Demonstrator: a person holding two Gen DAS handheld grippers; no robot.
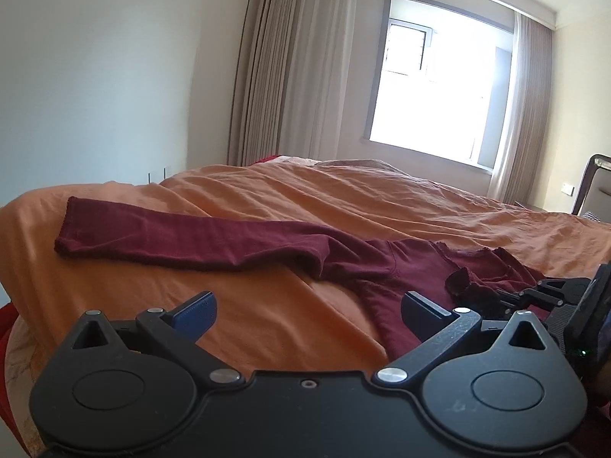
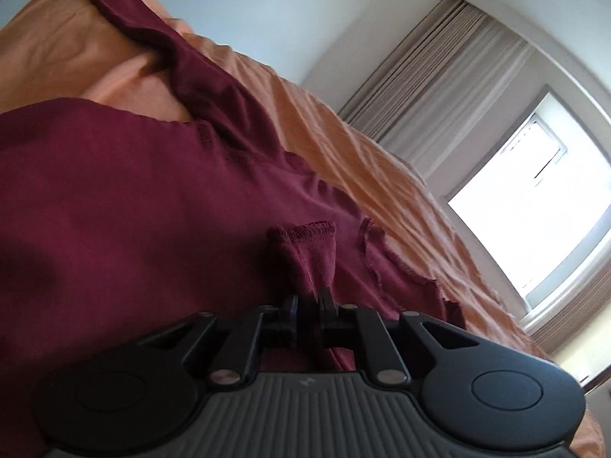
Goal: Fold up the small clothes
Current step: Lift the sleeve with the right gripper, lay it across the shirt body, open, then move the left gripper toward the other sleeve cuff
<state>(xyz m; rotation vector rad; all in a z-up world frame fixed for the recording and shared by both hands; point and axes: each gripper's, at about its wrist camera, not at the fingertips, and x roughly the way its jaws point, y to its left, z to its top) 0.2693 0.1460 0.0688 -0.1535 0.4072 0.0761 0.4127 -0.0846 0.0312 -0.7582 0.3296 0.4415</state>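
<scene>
One dark red shirt (image 1: 382,267) lies on the orange bedspread (image 1: 267,198), its lower body hidden behind both grippers. One sleeve (image 1: 172,236) runs out long to the left, beyond the left gripper (image 1: 309,311), whose fingers stand spread and empty. The right gripper (image 2: 309,301) pinches the other sleeve's cuff (image 2: 305,244) between nearly closed fingers.

**My two grippers, as they look**

My left gripper (image 1: 307,307) is matte black plastic with blue finger pads (image 1: 196,311), silver pivot pins, two round discs and triangular cut-outs. My right gripper (image 2: 308,301) matches it, save for a ribbed grey panel (image 2: 309,412) between its discs, bearing a small pale mark.
</scene>
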